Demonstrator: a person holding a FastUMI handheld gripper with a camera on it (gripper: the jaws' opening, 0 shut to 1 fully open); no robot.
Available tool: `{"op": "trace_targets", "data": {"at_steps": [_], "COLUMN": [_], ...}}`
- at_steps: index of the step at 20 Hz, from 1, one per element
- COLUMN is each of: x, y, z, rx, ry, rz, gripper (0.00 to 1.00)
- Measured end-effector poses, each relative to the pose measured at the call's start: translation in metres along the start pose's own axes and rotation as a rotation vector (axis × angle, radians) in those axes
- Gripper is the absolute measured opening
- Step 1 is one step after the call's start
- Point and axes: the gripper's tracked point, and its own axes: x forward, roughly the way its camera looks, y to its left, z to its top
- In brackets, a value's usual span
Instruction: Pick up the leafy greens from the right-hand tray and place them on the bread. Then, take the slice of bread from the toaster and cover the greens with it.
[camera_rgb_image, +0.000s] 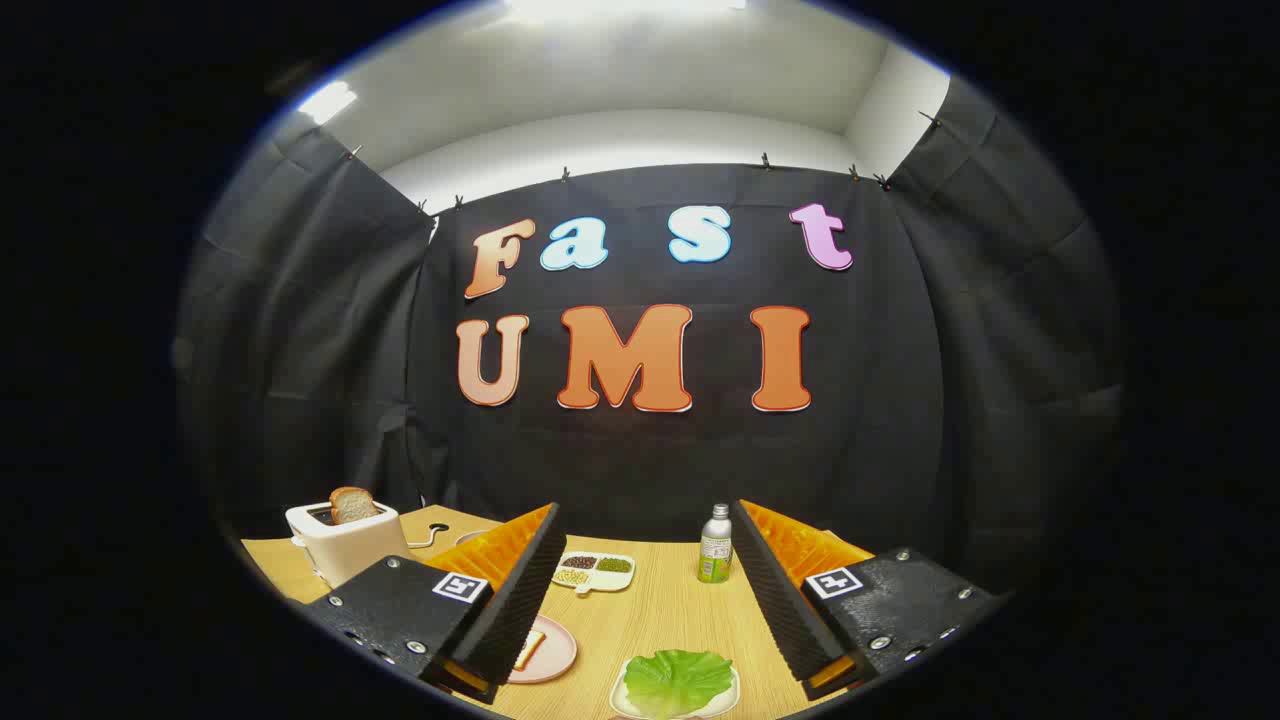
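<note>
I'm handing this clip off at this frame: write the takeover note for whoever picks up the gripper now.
Gripper: open, holding nothing, raised above the wooden table.
Leafy greens: on their white tray, between the fingers and near the camera; untouched.
Pink plate: by the left finger, with what looks like the bread on it, mostly hidden by that finger.
Toaster: far left, a bread slice standing up in its slot.
Beyond the fingers: a divided dish of beans and a small bottle.
Done: nothing yet. Left: greens onto the bread, then the toaster slice on top.
</note>
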Motion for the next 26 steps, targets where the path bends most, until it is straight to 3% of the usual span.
{"op": "trace_targets", "data": {"at_steps": [26], "x": [0.005], "y": [0.000], "z": [-0.001], "rx": [-0.014], "ry": [0.016], "rz": [0.000], "gripper": [0.99]}}
